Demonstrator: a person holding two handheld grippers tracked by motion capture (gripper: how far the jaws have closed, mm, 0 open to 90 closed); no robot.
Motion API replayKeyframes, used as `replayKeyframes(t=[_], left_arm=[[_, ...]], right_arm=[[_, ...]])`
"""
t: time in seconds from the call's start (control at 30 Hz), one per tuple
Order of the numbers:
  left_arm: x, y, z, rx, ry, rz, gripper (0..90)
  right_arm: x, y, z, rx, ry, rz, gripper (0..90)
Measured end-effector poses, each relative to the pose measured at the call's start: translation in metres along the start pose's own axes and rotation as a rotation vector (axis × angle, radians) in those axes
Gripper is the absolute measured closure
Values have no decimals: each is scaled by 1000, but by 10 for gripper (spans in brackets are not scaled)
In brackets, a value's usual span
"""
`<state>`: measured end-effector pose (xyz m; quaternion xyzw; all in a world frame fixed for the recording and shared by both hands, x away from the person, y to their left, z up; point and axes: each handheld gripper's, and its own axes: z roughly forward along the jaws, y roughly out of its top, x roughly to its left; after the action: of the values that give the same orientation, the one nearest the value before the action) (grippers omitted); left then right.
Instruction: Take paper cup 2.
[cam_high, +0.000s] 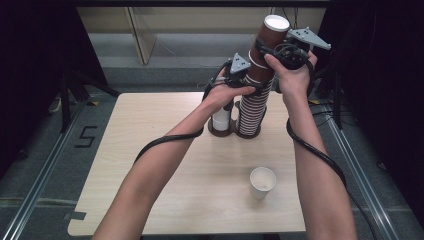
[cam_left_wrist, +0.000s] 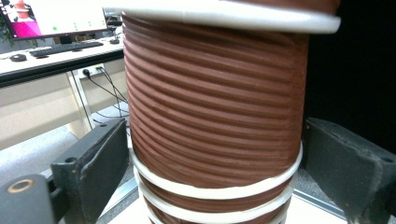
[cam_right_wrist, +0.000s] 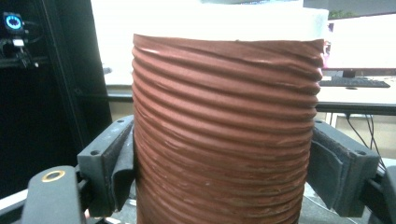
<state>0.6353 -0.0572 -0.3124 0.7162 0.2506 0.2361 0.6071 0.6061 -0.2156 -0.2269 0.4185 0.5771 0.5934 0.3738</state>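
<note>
Cups, basically: a tall stack of brown ribbed paper cups (cam_high: 252, 107) with white rims stands in a dark round holder (cam_high: 235, 131) at the far side of the light wooden table (cam_high: 165, 165), and the top cup (cam_high: 267, 42) is tilted to the right, sitting higher than the rest

Right gripper (cam_high: 280, 52) is up at that top cup. In the right gripper view the brown ribbed wall (cam_right_wrist: 224, 135) sits squarely between the two black jaws, and both pads are pressed against its sides, so it's clamped on the cup. The paper near the rim looks a bit creased there

Left gripper (cam_high: 245, 82) is lower down, at the upper part of the stack just under the raised cup. In the left gripper view the ribbed wall (cam_left_wrist: 215, 107) fills the space between the jaws, with white rims stacked right below it. The right pad touches the cup's side and the left one sits right against it too, as far as I can tell, so I'd call it gripping the stack

Next to the stack, on its left, the holder has a second slot with a white cup (cam_high: 221, 119) in it, partly hidden by the left hand. One more white paper cup (cam_high: 262, 182) stands upright and alone on the near right part of the table, well apart from the stack. Cables from both grippers trail back along the forearms
</note>
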Motion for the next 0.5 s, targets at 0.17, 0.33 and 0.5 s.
replayKeyframes(t=[0.17, 0.33, 0.5], left_arm=[[1, 0, -1, 9, 4, 11, 81], [1, 0, -1, 19, 7, 23, 81], [0, 0, -2, 12, 8, 26, 86]], right_arm=[[-3, 5, -4, -28, 7, 33, 191], [-5, 11, -10, -82, 13, 61, 191], [-5, 21, -18, -130, 5, 62, 191]])
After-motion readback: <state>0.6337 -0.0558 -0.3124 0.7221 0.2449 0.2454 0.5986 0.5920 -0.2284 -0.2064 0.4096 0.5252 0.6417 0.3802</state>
